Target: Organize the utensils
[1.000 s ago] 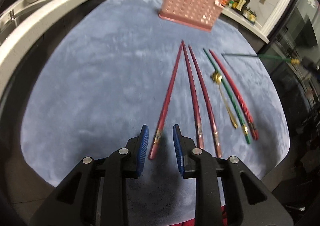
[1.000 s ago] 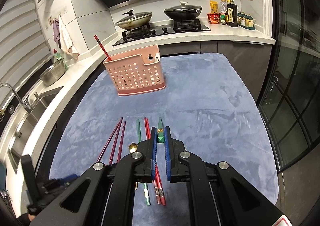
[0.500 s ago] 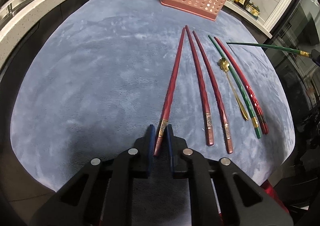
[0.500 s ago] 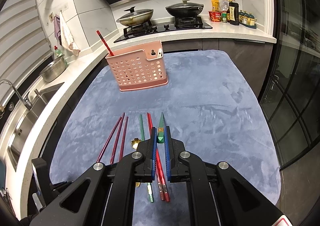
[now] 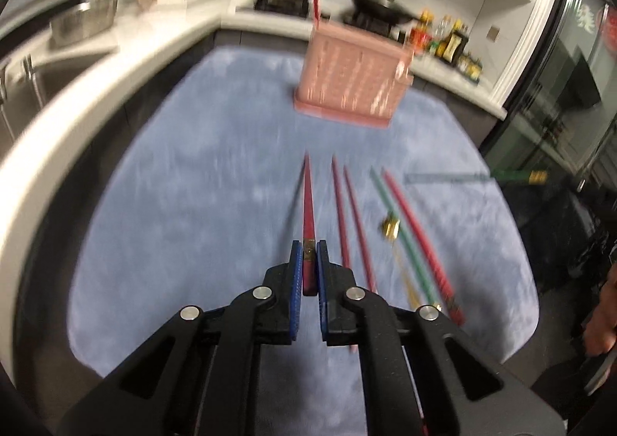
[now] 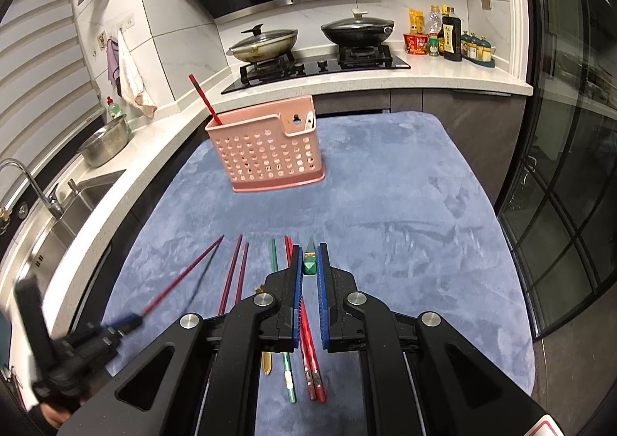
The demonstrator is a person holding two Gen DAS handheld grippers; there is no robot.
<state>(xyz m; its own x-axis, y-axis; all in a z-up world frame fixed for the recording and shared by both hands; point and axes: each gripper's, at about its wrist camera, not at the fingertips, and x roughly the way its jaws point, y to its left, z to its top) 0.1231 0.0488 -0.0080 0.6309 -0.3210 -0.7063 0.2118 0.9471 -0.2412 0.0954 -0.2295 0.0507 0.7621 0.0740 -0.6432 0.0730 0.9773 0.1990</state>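
My left gripper (image 5: 308,249) pinches the handle end of a red chopstick (image 5: 308,201), its jaws still closing; the chopstick hangs above the blue mat (image 5: 173,243), tip toward the pink basket (image 5: 353,83). The right wrist view shows that lifted red chopstick (image 6: 181,278) at lower left. My right gripper (image 6: 309,249) is shut on a green chopstick (image 6: 309,266) pointing forward. On the mat lie two dark red chopsticks (image 5: 341,212), a green chopstick (image 5: 401,231), a red chopstick (image 5: 418,233) and a gold spoon (image 5: 391,228). One red chopstick (image 6: 204,98) stands in the basket (image 6: 270,148).
A white counter curves round the mat's left and far sides with a sink (image 6: 58,212), a steel bowl (image 6: 104,141), a stove with two lidded pans (image 6: 266,44) and bottles (image 6: 447,37). Glass doors (image 6: 570,204) stand on the right. A person's hand (image 5: 601,316) shows at the right edge.
The left gripper shut on the leftmost red chopstick's handle end and lifted it off the mat. The right gripper kept still with its green chopstick.
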